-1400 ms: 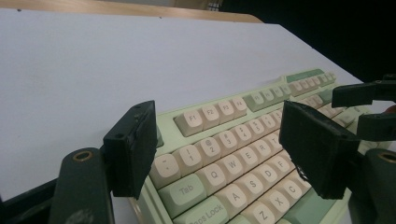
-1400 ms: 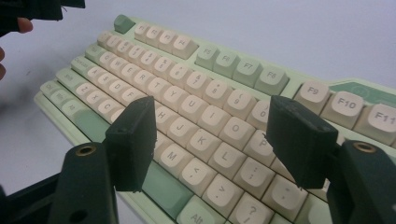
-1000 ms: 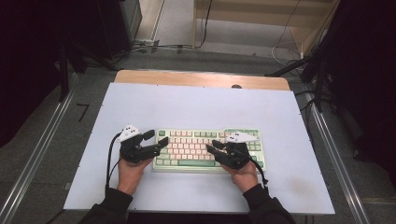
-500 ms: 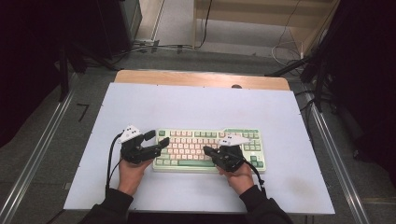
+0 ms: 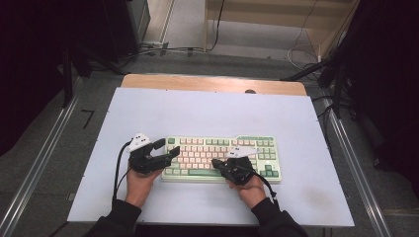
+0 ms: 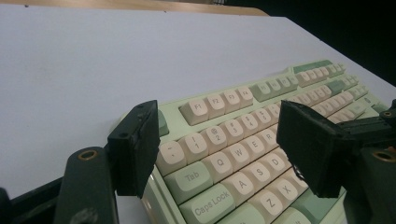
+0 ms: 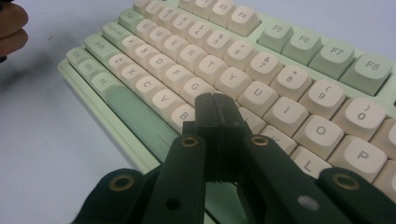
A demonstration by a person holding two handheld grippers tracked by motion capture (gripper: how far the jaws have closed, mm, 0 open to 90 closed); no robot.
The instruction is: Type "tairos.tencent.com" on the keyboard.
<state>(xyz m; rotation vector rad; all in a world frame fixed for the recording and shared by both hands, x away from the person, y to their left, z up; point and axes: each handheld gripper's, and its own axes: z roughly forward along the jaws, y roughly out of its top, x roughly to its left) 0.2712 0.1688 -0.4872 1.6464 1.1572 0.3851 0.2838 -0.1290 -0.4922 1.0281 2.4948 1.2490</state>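
Note:
A mint-green keyboard (image 5: 220,157) with cream keys lies on the white table cover, near the front edge. My left gripper (image 5: 167,148) is open at the keyboard's left end, one jaw past the Esc corner and the other above the letter keys. In the left gripper view, the left gripper (image 6: 219,149) straddles the Tab and Q columns of the keyboard (image 6: 261,93) with nothing between its jaws. My right gripper (image 5: 216,162) is shut with nothing in it. Its joined tips (image 7: 215,105) rest low over the middle letter rows of the keyboard (image 7: 280,74), around H and N.
The white cover (image 5: 207,113) spreads wide behind and beside the keyboard. A wooden table edge (image 5: 212,84) runs along the back. Metal rails (image 5: 356,163) flank both sides, and cables (image 5: 163,49) lie on the floor beyond. The left hand's fingers (image 7: 11,28) show at the right gripper view's top left.
The right gripper has slid a little to the left and toward the keyboard's front rows, staying shut. The left gripper has hardly moved and stays open.

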